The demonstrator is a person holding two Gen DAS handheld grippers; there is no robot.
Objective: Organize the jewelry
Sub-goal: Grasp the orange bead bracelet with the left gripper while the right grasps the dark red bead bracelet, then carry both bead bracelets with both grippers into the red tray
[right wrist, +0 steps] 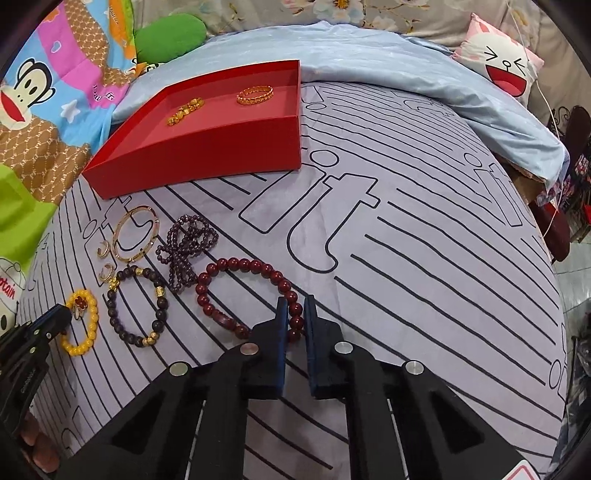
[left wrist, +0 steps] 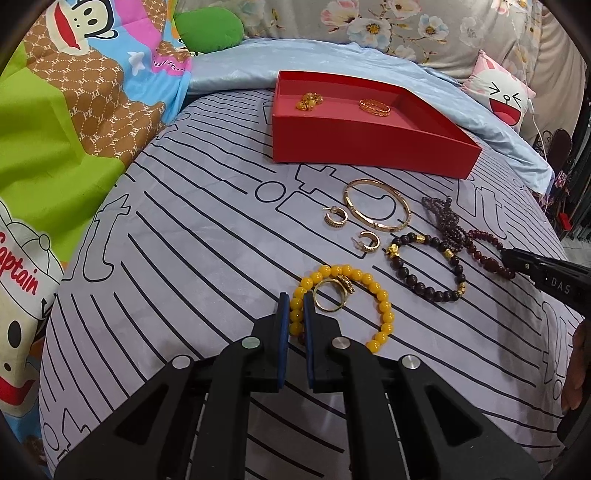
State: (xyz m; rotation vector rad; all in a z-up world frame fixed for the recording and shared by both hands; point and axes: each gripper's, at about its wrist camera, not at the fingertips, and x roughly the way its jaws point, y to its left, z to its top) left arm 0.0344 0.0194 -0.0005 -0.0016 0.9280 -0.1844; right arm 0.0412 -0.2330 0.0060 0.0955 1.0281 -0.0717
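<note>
A red box [left wrist: 369, 142] [right wrist: 207, 155] at the back of the bed holds a gold charm piece [left wrist: 308, 101] and a gold chain ring [left wrist: 375, 107]. In front lie a gold bangle [left wrist: 376, 208], two gold hoop earrings [left wrist: 335, 218], a dark bead bracelet [left wrist: 428, 271], a purple bead strand [left wrist: 443, 218], a yellow bead bracelet [left wrist: 354, 295] with a gold ring [left wrist: 330, 295] inside, and a red bead bracelet [right wrist: 251, 291]. My left gripper [left wrist: 296, 301] is shut on the yellow bracelet's left side. My right gripper [right wrist: 295, 304] is shut on the red bracelet's right side.
The jewelry lies on a lilac striped bedsheet [left wrist: 192, 236]. A light blue blanket [left wrist: 236, 66] runs behind the box. A cartoon monkey quilt [left wrist: 85, 74] lies at the left, a green cushion [left wrist: 210, 29] and a pink face pillow [left wrist: 498, 96] at the back.
</note>
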